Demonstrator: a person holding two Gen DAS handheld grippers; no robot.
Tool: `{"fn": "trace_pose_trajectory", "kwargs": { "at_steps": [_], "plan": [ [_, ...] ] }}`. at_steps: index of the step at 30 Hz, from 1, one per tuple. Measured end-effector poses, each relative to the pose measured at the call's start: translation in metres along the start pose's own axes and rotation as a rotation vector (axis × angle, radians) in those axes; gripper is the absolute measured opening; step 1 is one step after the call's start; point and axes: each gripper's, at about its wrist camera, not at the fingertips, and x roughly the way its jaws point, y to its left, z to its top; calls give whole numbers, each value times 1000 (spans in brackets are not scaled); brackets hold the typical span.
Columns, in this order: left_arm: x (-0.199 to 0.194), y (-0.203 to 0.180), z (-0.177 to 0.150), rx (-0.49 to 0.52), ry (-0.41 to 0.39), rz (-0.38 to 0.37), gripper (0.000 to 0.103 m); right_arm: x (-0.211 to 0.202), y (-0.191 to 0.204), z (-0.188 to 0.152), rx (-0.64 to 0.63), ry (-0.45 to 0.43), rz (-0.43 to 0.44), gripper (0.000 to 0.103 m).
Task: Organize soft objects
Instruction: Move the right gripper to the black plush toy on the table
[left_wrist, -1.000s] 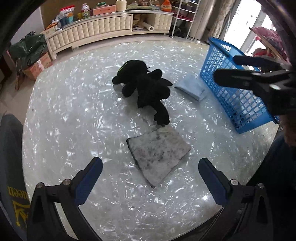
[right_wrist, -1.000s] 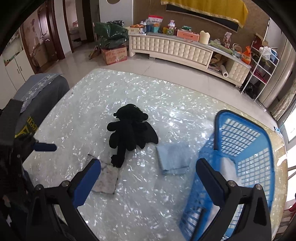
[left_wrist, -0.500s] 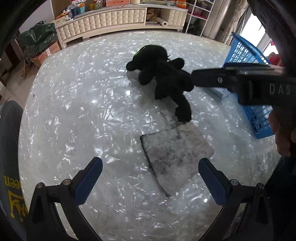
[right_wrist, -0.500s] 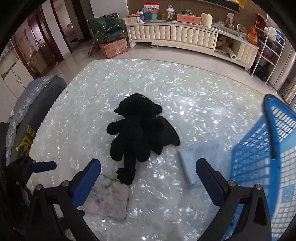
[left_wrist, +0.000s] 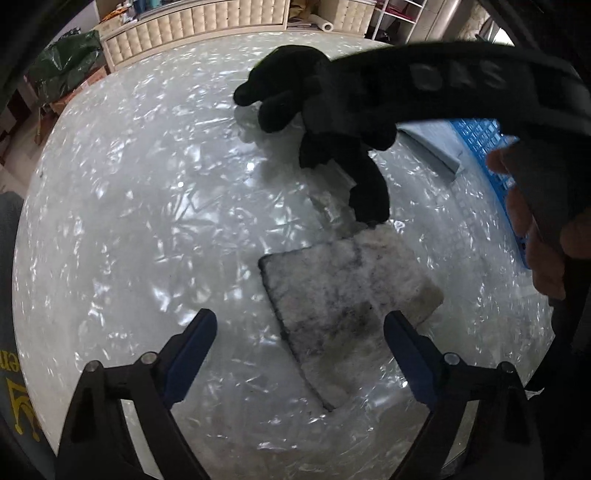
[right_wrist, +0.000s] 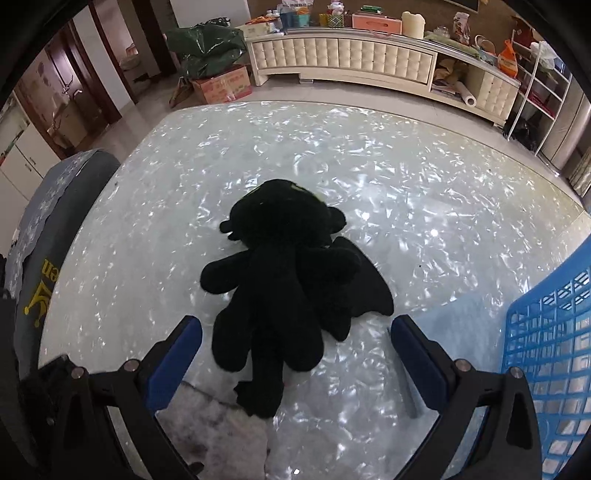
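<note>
a pearly white table (right_wrist: 406, 192) fills the middle of the room, with a long cream tufted cabinet (right_wrist: 347, 59) against the far wall, a green bag on a cardboard box (right_wrist: 218, 85) to its left, and a grey chair back (right_wrist: 55, 236) pushed up at the table's left edge. a black plush dragon (right_wrist: 291, 288) lies flat in the middle of the table, its tail tip touching the corner of a folded white-grey fuzzy cloth (left_wrist: 343, 302). a folded light blue cloth (right_wrist: 461, 321) lies just beside the dragon's wing, next to a blue plastic basket (right_wrist: 550, 350) at the right edge. from the left wrist view, the other tool's black body and the hand (left_wrist: 532, 236) holding it cut across the upper right, hiding part of the dragon and basket. the left gripper (left_wrist: 299, 354) hangs over the fuzzy cloth, jaws wide but just now narrowing a little, the cloth's near end between them, pads not pressing it. the right gripper (right_wrist: 295, 354) stands spread wide over the dragon's legs, gripping nothing.
</note>
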Motion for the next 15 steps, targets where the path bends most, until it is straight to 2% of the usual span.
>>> {"fn": "trace_pose_trajectory", "kwargs": {
  "at_steps": [3, 6, 8, 10, 11, 12, 15],
  "plan": [
    [1, -4, 2, 1, -8, 0, 86, 6, 0, 6, -11, 2, -8, 103],
    [0, -7, 3, 15, -14, -7, 68, 10, 3, 12, -25, 4, -26, 101],
    [-1, -9, 3, 30, -14, -11, 49, 15, 7, 15, -44, 14, -29, 91],
    [-2, -12, 3, 48, -19, -39, 39, 22, 9, 17, -57, 34, -32, 84],
    [-2, -12, 2, 52, -19, -60, 26, 24, 9, 17, -61, 42, -30, 82],
    [-1, -12, 2, 52, -15, -72, 21, 28, 10, 18, -64, 51, -33, 81],
    [2, -15, 4, 48, -9, -89, 18, 33, 10, 18, -68, 63, -26, 73]
  ]
}}
